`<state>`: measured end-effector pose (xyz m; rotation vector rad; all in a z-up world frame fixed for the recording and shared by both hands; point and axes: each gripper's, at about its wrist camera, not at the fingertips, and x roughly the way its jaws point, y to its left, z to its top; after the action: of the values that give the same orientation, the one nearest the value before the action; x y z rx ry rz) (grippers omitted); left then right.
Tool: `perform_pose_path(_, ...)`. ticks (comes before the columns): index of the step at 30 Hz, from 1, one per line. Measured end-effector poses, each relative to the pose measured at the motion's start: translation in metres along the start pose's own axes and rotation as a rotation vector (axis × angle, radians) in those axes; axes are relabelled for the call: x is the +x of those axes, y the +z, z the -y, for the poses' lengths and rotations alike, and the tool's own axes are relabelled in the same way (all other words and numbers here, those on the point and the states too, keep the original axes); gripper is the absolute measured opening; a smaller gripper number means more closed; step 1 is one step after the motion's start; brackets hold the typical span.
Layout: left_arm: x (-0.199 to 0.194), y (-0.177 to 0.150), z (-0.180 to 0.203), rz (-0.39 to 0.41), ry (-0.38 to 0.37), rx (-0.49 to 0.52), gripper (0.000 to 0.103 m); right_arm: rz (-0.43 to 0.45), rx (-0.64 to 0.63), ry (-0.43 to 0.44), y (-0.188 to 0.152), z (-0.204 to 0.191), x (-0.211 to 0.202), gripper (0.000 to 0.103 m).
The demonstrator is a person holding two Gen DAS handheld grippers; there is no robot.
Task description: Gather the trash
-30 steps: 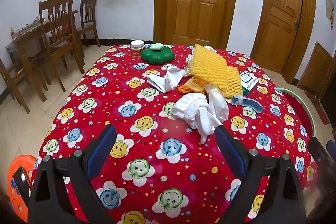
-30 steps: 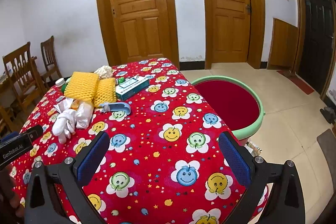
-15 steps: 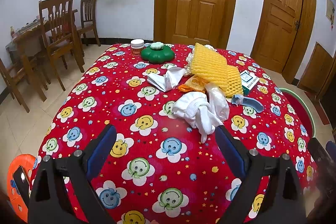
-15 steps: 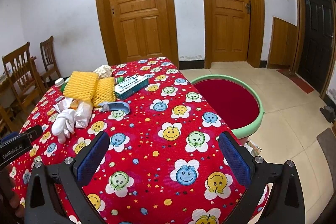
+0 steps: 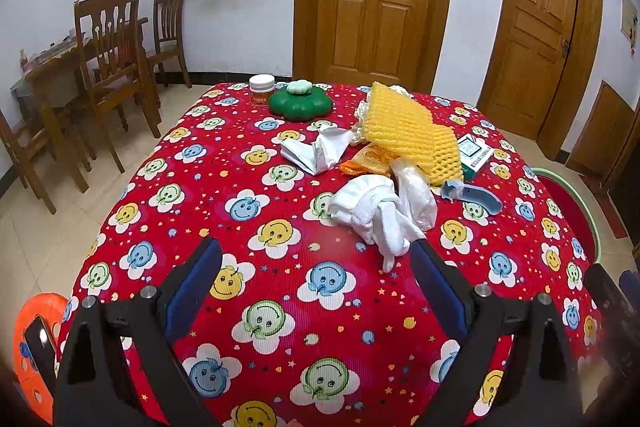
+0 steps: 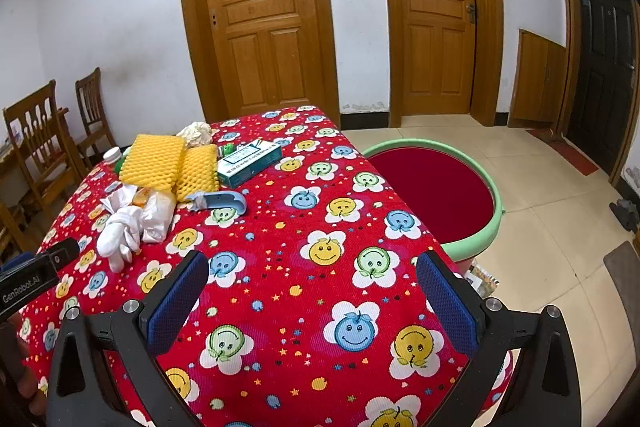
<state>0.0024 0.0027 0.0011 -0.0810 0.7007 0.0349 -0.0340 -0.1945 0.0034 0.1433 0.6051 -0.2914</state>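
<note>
- Hovering wide open and empty, the left gripper (image 5: 316, 267) is sitting nearest the white cloth (image 5: 372, 211), just ahead of its right finger.
- Gaping empty too, the right gripper (image 6: 312, 279) is lying farther off, the cloth (image 6: 120, 231) ahead-left.
- Waiting beyond, right of its fingers, is the bin (image 6: 494, 195).

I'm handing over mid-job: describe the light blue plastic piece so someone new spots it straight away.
Start at the table with the red smiley-flower cloth and find the trash pile, topped by yellow foam netting. At the netting's near edge, on the side toward the green-rimmed basin, lies the light blue plastic piece. It is the only blue, hard, curved item; its neighbours are white, yellow or boxy.
</note>
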Motion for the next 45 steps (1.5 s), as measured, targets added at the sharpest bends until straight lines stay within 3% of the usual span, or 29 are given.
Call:
perform_pose_path(29,0.002,-0.003,0.001,-0.007,-0.008,0.005,0.094,-0.003,0.0,0.006,0.002,0.001,-0.001,0.103)
perform_pose_path(39,0.041,0.015,0.01,-0.113,-0.081,0.043,0.094,-0.03,0.004,0.035,0.024,0.003,0.014,0.103)
perform_pose_path(42,0.055,0.021,0.015,-0.138,-0.096,0.056,0.09,-0.05,0.01,0.046,0.032,0.003,0.023,0.103)
perform_pose_path(45,0.069,0.027,0.016,-0.166,-0.113,0.055,0.075,-0.08,0.015,0.061,0.041,0.001,0.034,0.103)
